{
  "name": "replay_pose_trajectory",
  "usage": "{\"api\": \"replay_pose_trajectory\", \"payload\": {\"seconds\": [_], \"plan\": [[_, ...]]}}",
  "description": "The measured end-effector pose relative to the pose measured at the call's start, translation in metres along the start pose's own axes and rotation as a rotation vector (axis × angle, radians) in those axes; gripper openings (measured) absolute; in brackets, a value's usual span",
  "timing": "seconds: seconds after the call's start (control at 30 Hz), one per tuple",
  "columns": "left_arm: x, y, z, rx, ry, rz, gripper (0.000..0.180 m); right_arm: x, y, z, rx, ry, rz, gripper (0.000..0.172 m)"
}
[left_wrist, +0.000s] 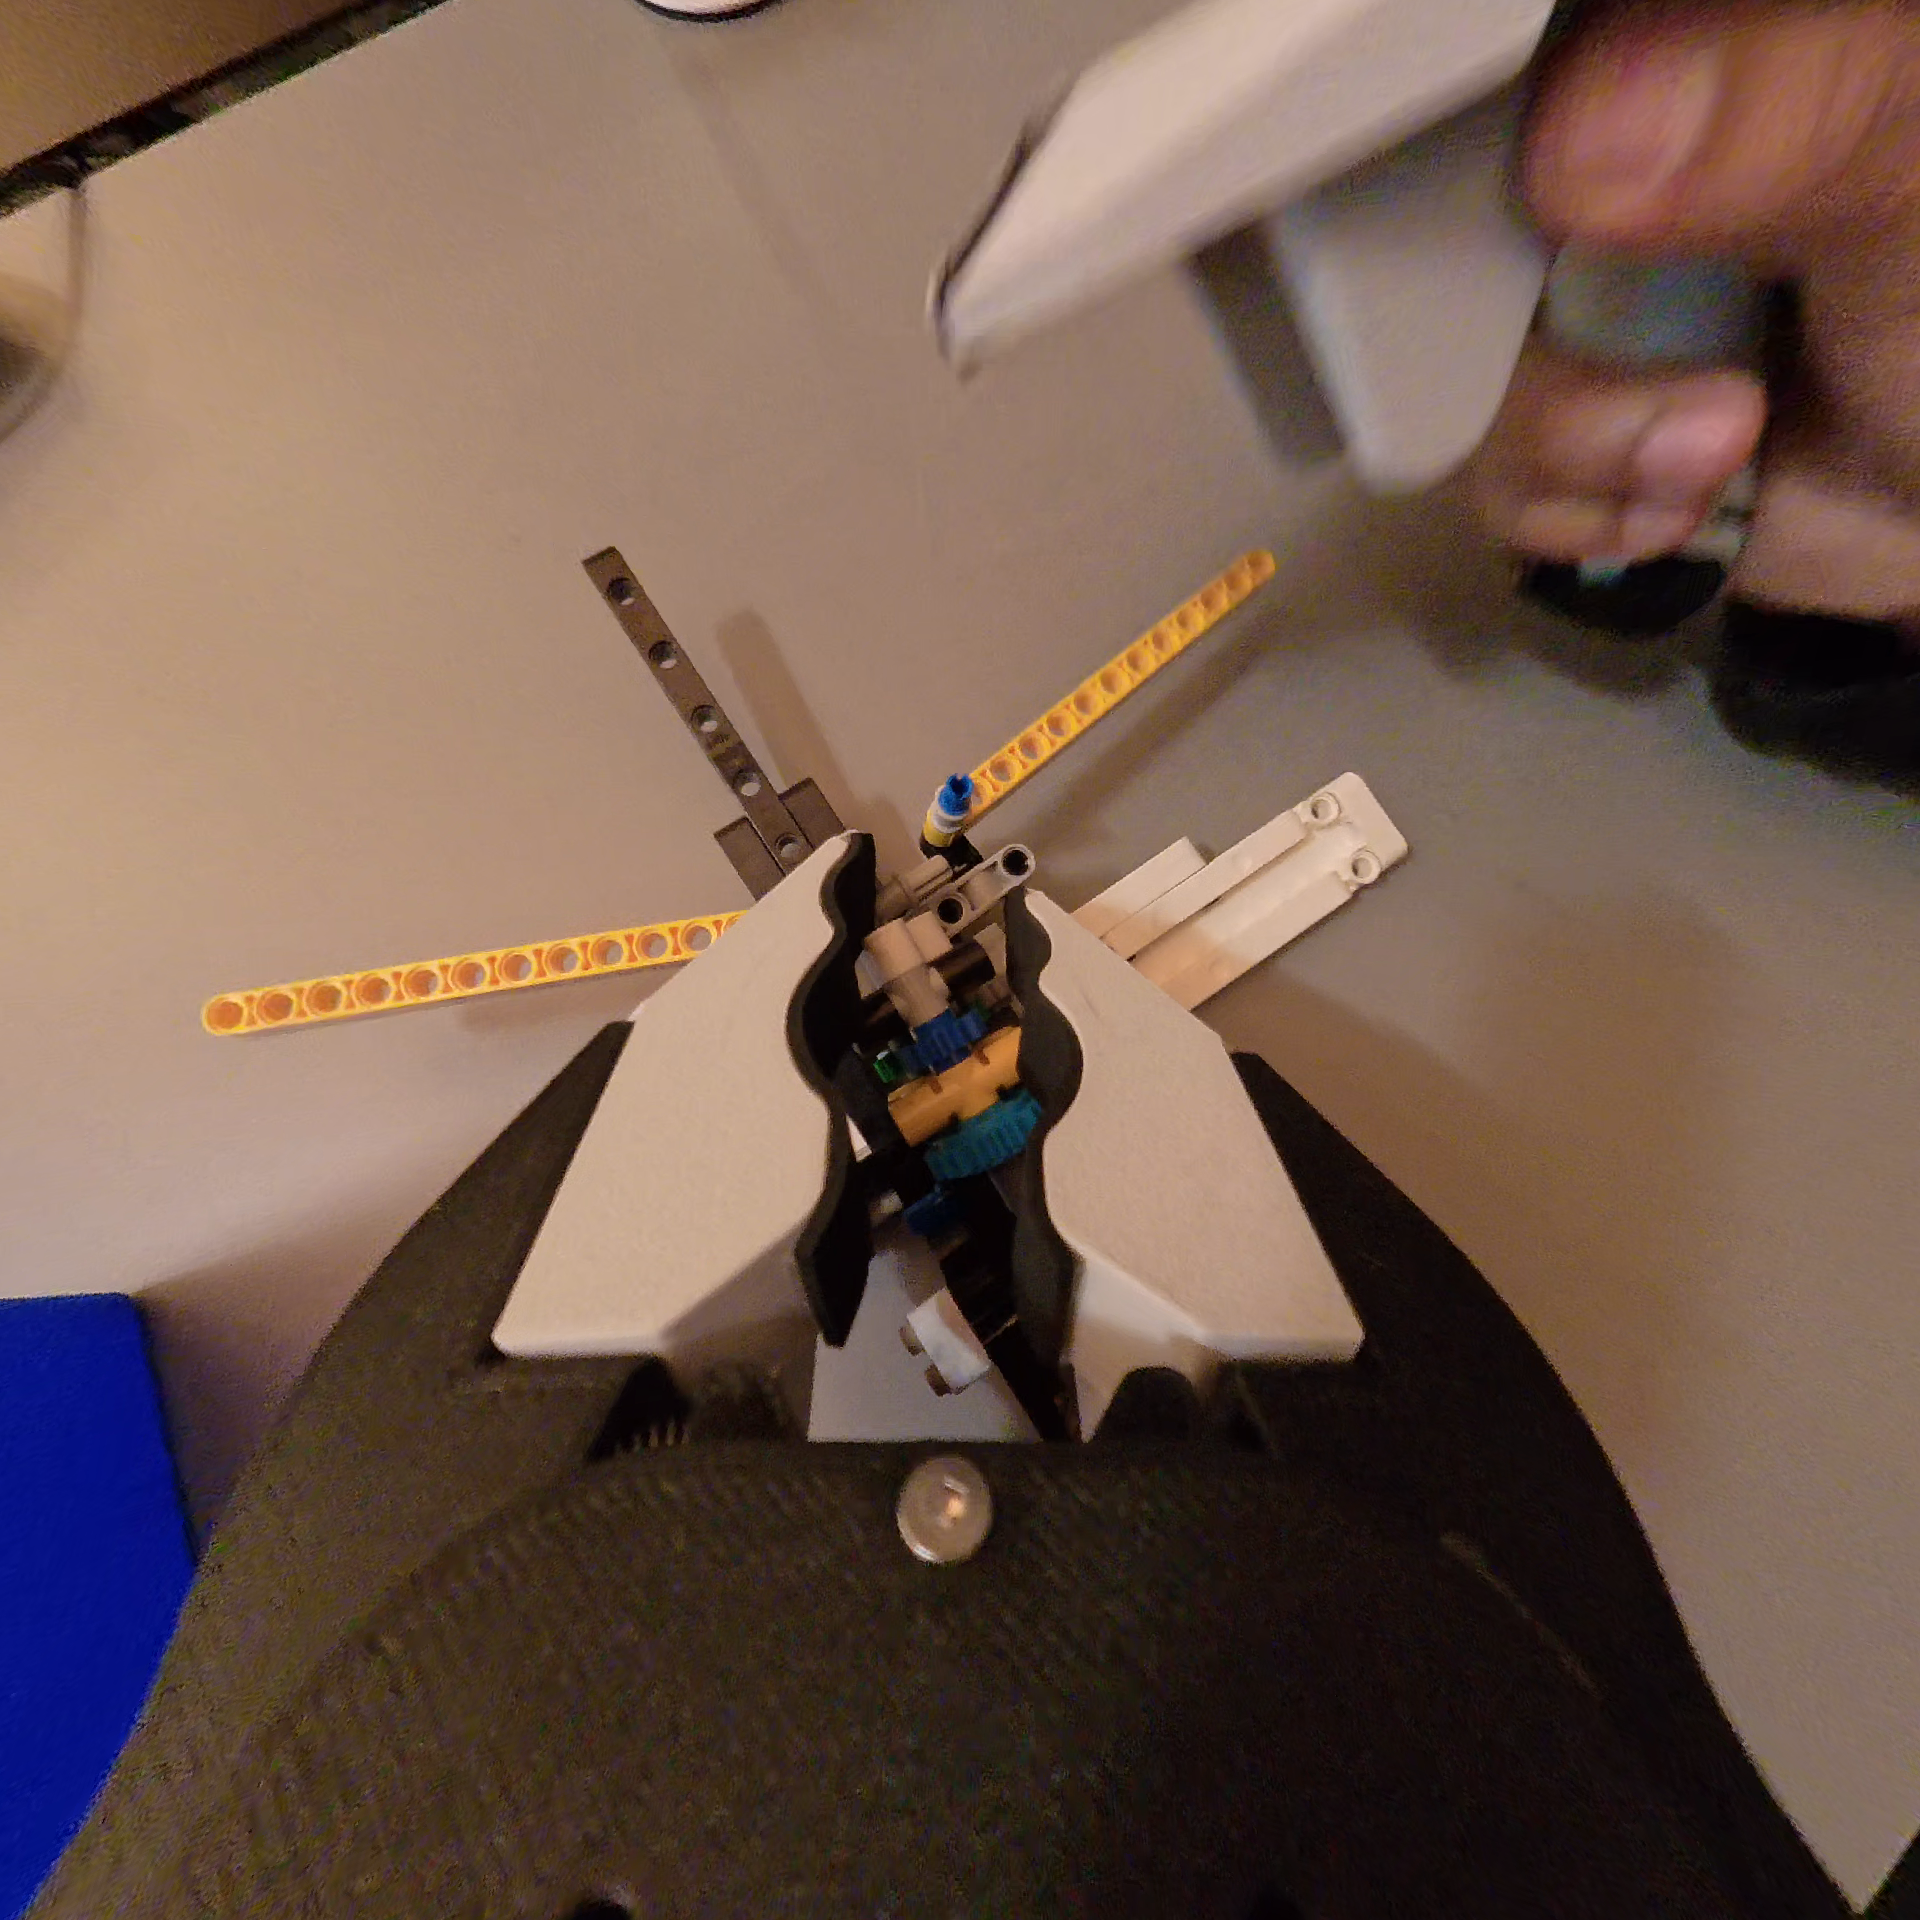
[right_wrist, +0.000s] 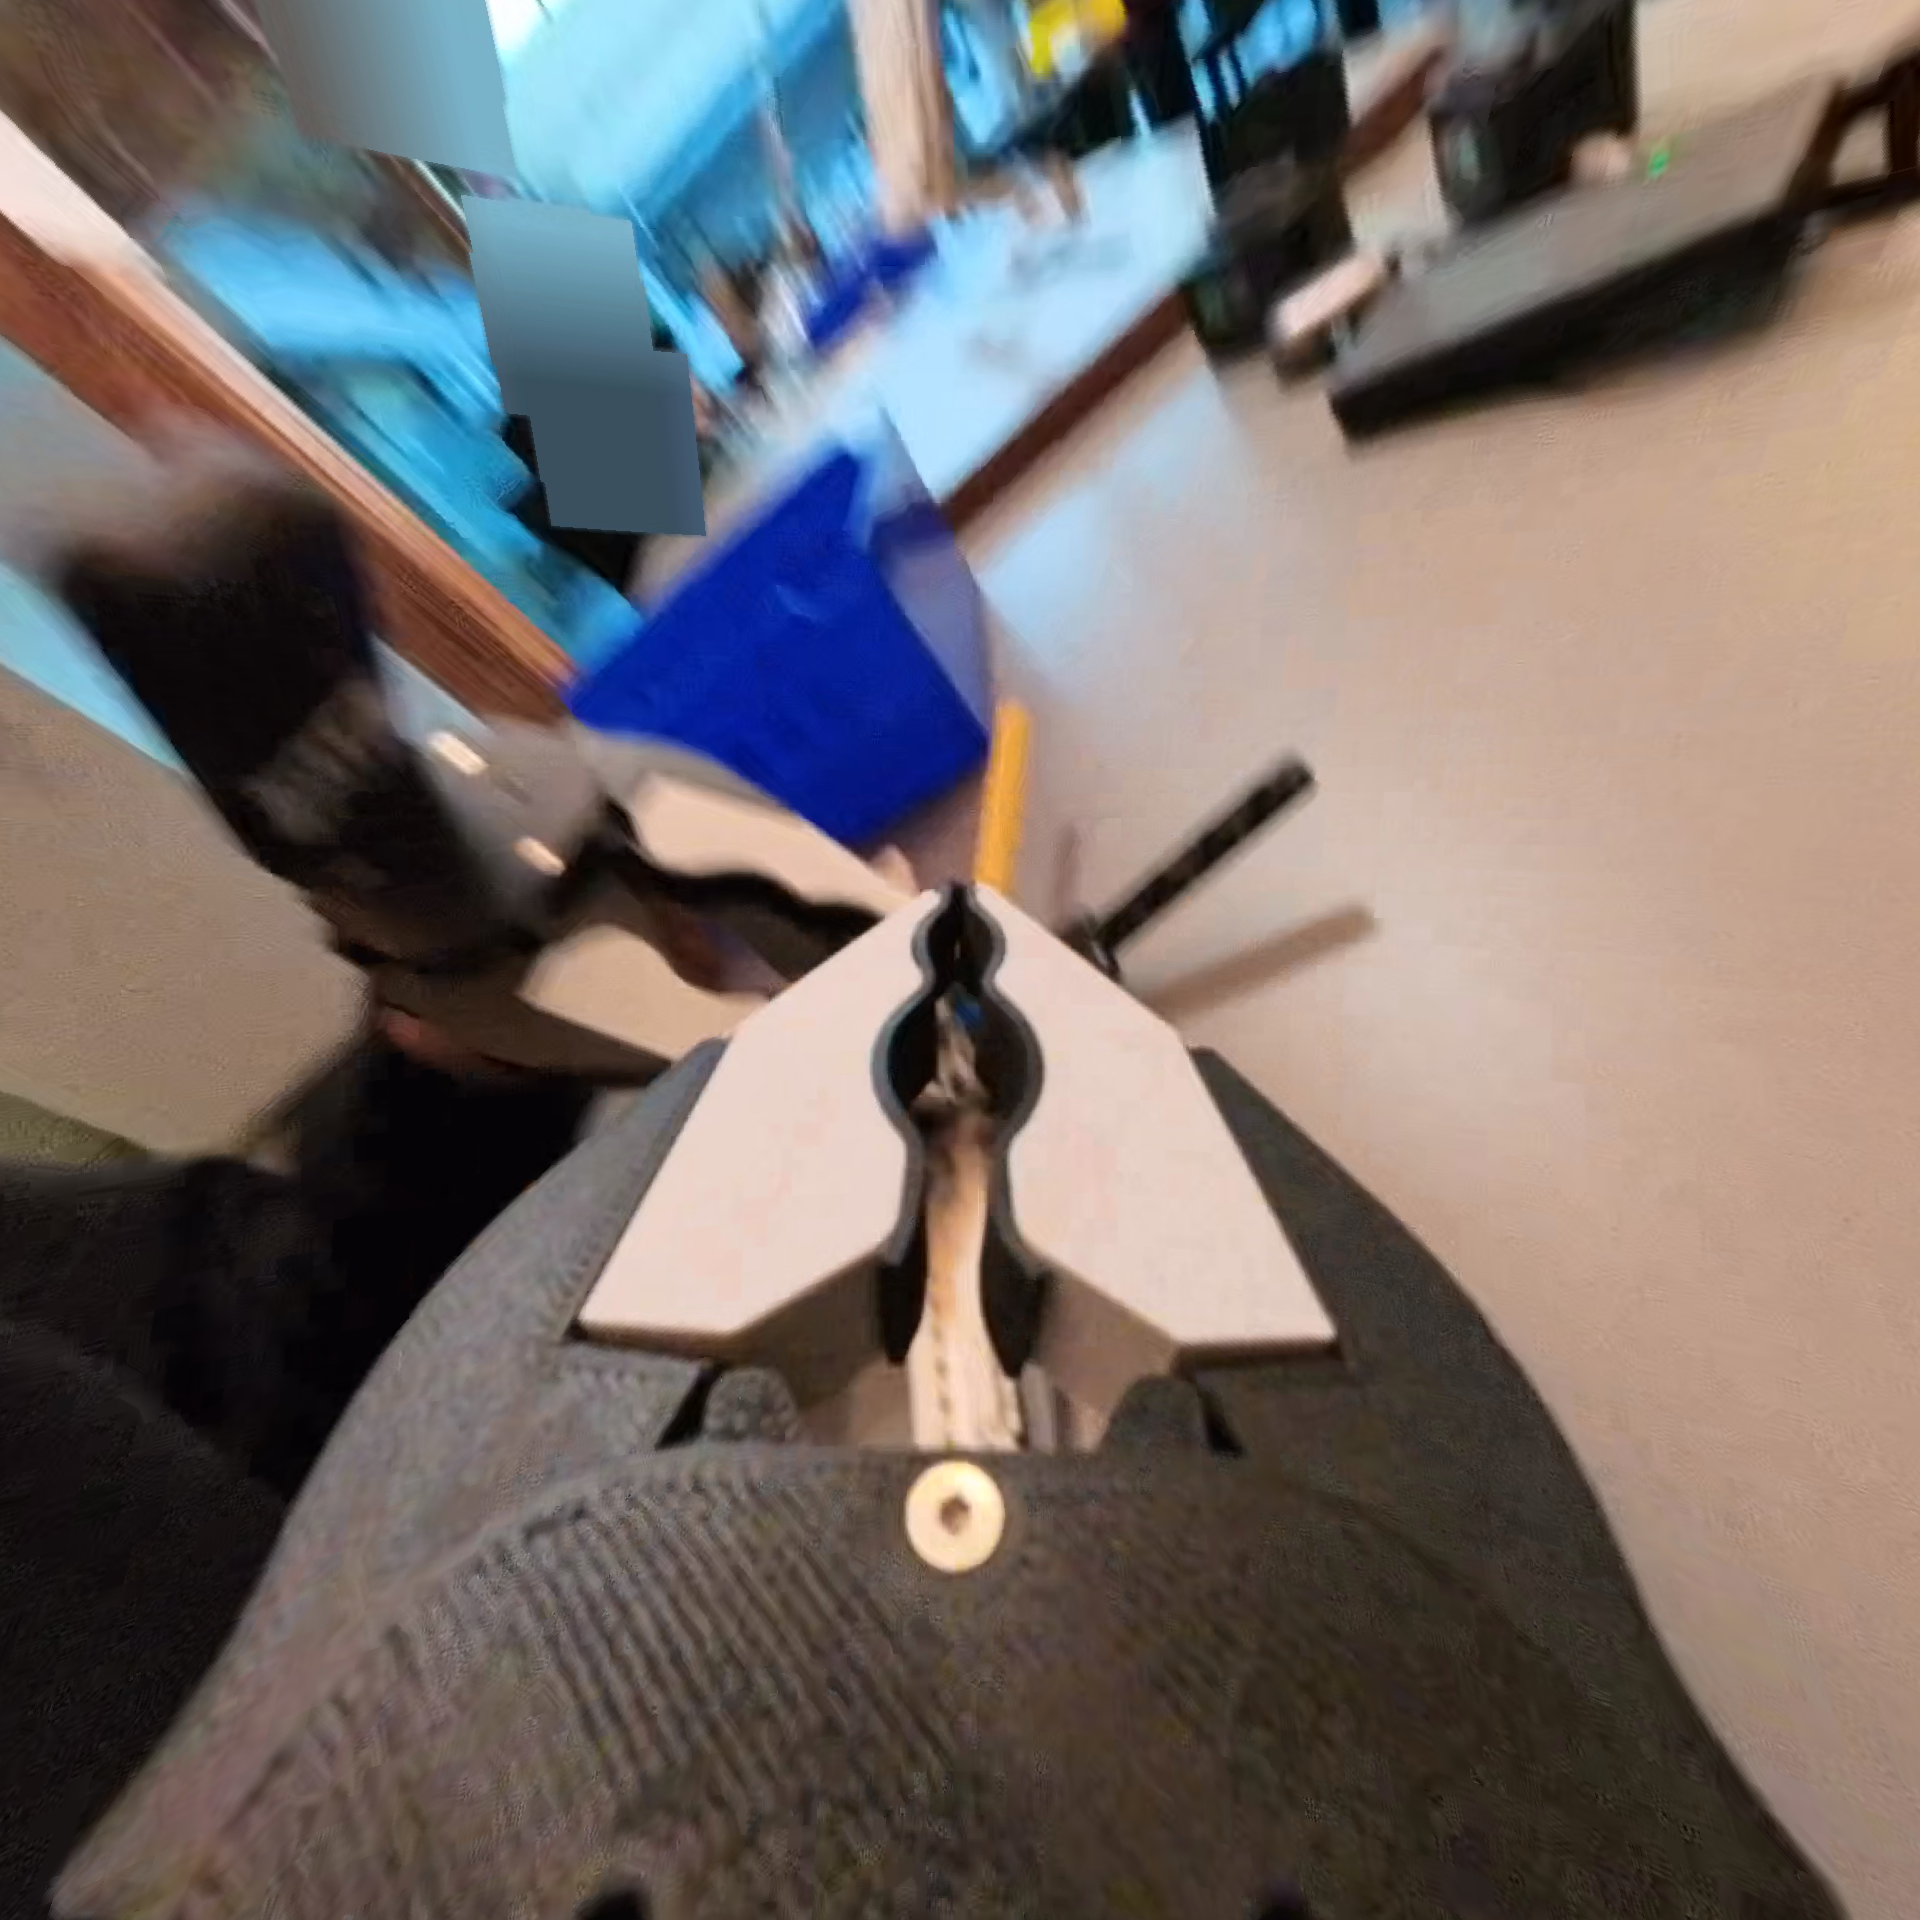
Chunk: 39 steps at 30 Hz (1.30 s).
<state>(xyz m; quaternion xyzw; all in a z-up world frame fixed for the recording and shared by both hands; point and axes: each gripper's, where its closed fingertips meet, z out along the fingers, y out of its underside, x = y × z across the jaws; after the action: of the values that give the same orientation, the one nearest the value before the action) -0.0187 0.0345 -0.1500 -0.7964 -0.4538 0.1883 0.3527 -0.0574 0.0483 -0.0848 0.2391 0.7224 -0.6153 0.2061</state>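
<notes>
— What have you got in the left gripper (left_wrist: 940, 862)?
— Your pads clamp the gear hub of the beam model (left_wrist: 935, 997), out on the bare desk (left_wrist: 416, 468). Keep that squeeze steady.
— And the right gripper (right_wrist: 958, 904)?
— Clenched, holding nothing I can make out; it hangs above the model.
</notes>
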Motion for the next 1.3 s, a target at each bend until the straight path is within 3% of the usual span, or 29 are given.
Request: {"api": "replay_pose_trajectory", "payload": {"seconds": [0.03,0.1,0.13,0.27,0.3,0.33,0.4,0.53,0.6,0.87,0.97,1.3], "plan": [[0.0,0.0,0.0,0.005,-0.002,-0.006,0.024,0.002,-0.014,-0.01,0.035,0.018,0.008,0.0],[0.0,-0.001,0.0,0.002,-0.004,0.001,0.024,0.023,-0.008,-0.022,-0.075,0.273,-0.229,0.0],[0.0,-0.001,0.0,0.0,-0.004,0.005,0.024,0.023,0.002,-0.022,-0.132,0.308,-0.305,0.0],[0.0,-0.001,-0.001,0.009,-0.002,0.024,0.024,0.002,0.02,-0.008,-0.192,0.197,-0.378,0.0],[0.0,-0.001,-0.001,0.01,-0.001,0.027,0.024,0.0,0.026,-0.004,-0.232,0.185,-0.407,0.011],[0.001,-0.001,-0.001,0.011,0.001,0.027,0.024,0.003,0.034,0.0,-0.279,0.203,-0.446,0.025],[0.001,-0.001,-0.001,0.013,0.005,0.027,0.024,0.013,0.053,0.008,-0.39,0.271,-0.55,0.035],[0.001,-0.001,-0.001,0.019,0.009,0.025,0.024,0.025,0.063,0.019,-0.457,0.4,-0.758,0.03],[0.001,-0.002,-0.001,0.022,0.012,0.024,0.024,0.022,0.062,0.021,-0.438,0.387,-0.753,0.021],[0.001,-0.002,-0.001,0.029,0.021,0.021,0.024,0.01,0.059,0.026,-0.355,0.242,-0.588,0.022],[0.001,-0.002,-0.001,0.026,0.021,0.016,0.024,0.012,0.064,0.032,-0.384,0.245,-0.597,0.006],[-0.005,-0.003,0.002,0.01,-0.042,-0.046,0.024,0.009,0.055,0.037,-0.28,0.258,-0.519,0.003]]}}
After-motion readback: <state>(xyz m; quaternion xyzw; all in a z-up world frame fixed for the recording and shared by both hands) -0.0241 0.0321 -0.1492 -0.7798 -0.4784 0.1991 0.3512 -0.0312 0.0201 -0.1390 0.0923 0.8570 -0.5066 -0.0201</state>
